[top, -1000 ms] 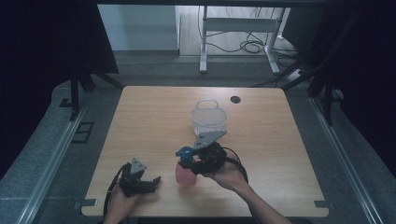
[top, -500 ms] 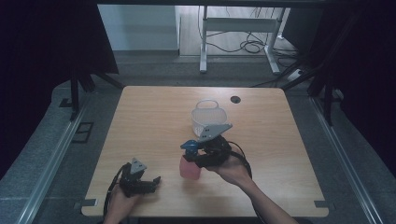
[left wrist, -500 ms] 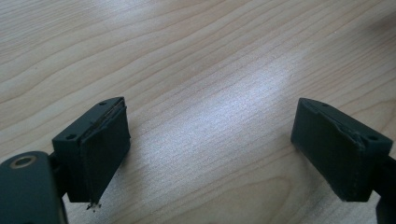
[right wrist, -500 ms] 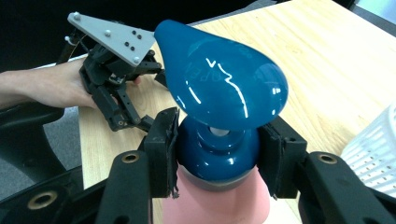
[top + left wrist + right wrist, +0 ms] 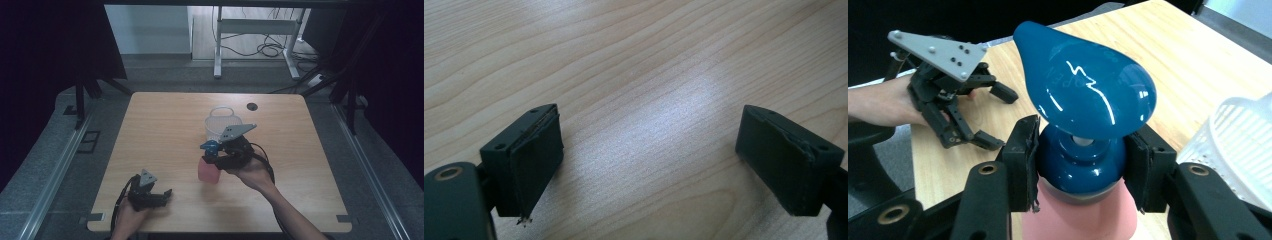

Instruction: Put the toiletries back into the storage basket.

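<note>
Right gripper (image 5: 1080, 165) clamps the blue cap collar of the pink bottle (image 5: 208, 170), mid-table, just near of the white basket (image 5: 218, 125). Left gripper (image 5: 649, 160) rests at the near left edge, jaws wide apart, nothing between them.

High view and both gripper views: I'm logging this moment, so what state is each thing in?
Bottle: pink, blue pump cap on, upright, gripped at the blue collar.
Right gripper: shut on the collar, a finger on each side.
Left gripper: open, nothing between its fingers, low over the table.
Basket: white mesh, upright, past the bottle; contents can't be told.
</note>
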Demonstrator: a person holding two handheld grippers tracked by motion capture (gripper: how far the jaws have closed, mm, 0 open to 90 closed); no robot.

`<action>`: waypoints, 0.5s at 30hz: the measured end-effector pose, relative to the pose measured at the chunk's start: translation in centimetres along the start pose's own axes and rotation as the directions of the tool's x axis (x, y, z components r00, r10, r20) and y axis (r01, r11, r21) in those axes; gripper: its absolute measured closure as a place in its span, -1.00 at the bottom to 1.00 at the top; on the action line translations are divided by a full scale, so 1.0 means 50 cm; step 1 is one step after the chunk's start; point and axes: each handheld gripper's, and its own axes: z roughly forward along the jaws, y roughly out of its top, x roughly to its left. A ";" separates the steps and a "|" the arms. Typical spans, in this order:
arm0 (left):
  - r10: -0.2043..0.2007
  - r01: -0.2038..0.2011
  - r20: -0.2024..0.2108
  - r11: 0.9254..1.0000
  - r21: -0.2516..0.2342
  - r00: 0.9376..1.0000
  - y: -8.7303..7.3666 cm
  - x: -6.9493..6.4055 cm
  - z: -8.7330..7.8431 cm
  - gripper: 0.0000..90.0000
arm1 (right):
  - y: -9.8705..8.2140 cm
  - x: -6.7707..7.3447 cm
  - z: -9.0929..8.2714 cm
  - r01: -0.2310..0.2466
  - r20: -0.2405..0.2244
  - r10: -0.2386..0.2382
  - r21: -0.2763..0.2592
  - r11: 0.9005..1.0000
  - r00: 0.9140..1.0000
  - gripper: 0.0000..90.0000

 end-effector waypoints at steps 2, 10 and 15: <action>0.000 0.000 0.000 1.000 0.000 1.000 0.000 0.000 0.000 -0.75 | 0.001 -0.006 -0.003 -0.004 0.009 0.004 0.001 1.000 1.000 0.18; -0.001 0.001 0.000 1.000 0.000 1.000 0.000 0.000 0.000 -0.75 | 0.009 -0.028 -0.016 -0.006 0.045 0.006 -0.009 1.000 0.999 0.18; -0.001 0.001 0.000 1.000 0.000 1.000 0.000 0.000 0.000 -0.75 | 0.017 -0.042 -0.022 -0.014 0.062 0.015 -0.015 1.000 0.998 0.18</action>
